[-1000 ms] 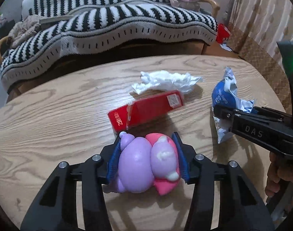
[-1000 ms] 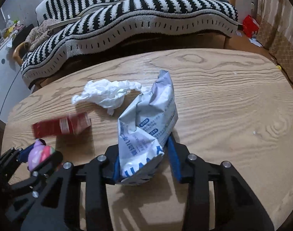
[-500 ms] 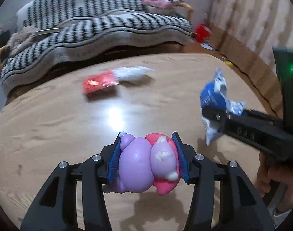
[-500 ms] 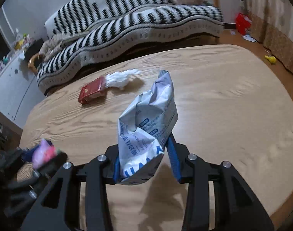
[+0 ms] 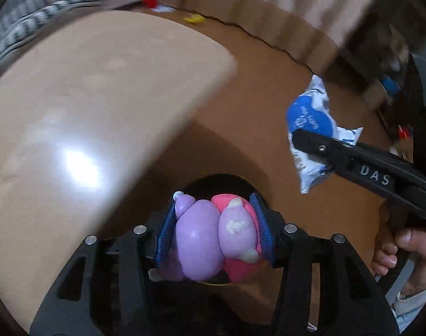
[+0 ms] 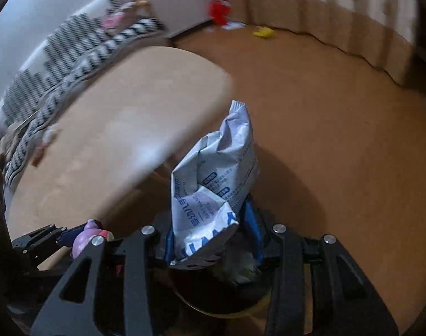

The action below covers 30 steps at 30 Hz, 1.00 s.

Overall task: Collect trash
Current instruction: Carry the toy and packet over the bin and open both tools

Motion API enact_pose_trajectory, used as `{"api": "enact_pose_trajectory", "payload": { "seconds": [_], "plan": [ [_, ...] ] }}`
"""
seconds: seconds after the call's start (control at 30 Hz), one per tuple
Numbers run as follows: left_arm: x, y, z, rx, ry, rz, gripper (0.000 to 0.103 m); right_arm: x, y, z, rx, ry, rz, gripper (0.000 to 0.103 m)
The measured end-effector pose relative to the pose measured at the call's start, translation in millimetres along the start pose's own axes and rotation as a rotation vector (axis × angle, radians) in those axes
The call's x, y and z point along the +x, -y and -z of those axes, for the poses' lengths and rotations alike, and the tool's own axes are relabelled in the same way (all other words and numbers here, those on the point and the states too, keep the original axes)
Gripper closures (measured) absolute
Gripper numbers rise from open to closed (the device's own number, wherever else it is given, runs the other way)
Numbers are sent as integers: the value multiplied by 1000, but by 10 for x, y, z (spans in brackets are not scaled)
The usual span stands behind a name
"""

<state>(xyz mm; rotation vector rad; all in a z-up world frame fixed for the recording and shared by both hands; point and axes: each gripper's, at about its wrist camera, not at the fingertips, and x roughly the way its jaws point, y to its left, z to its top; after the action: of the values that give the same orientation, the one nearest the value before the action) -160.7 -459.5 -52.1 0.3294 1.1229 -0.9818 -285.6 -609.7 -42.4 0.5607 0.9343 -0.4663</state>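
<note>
The left gripper (image 5: 217, 225) pinches a purple-and-pink toy (image 5: 215, 235) over a dark bin (image 5: 221, 180), just off the desk (image 5: 87, 98). Only the right wrist view shows printed text on the crumpled wrapper (image 6: 213, 193) clamped in the right gripper (image 6: 213, 240); only the left shows a hand (image 5: 403, 252) holding it.

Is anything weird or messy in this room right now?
Yes. The left gripper squeezes a purple and pink squishy toy, odd for trash. The right gripper holds a crumpled snack bag. Stray yellow and red things lie on the floor by the curtain.
</note>
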Motion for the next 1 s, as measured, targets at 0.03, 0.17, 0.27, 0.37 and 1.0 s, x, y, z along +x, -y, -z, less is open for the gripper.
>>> {"api": "enact_pose_trajectory", "payload": {
  "seconds": [0.03, 0.17, 0.27, 0.37, 1.0],
  "plan": [
    [84, 95, 19, 9, -17, 10, 53, 7, 139, 63, 22, -10, 4, 62],
    [402, 360, 113, 41, -87, 17, 53, 85, 473, 250, 71, -37, -6, 62],
    [499, 352, 140, 39, -108, -7, 53, 182, 504, 311, 70, -60, -31, 62],
    [550, 274, 129, 26, -118, -33, 53, 279, 462, 349, 49, -83, -55, 62],
    [381, 41, 139, 80, -91, -174, 6, 566, 282, 233, 90, -188, -46, 12]
  ]
}}
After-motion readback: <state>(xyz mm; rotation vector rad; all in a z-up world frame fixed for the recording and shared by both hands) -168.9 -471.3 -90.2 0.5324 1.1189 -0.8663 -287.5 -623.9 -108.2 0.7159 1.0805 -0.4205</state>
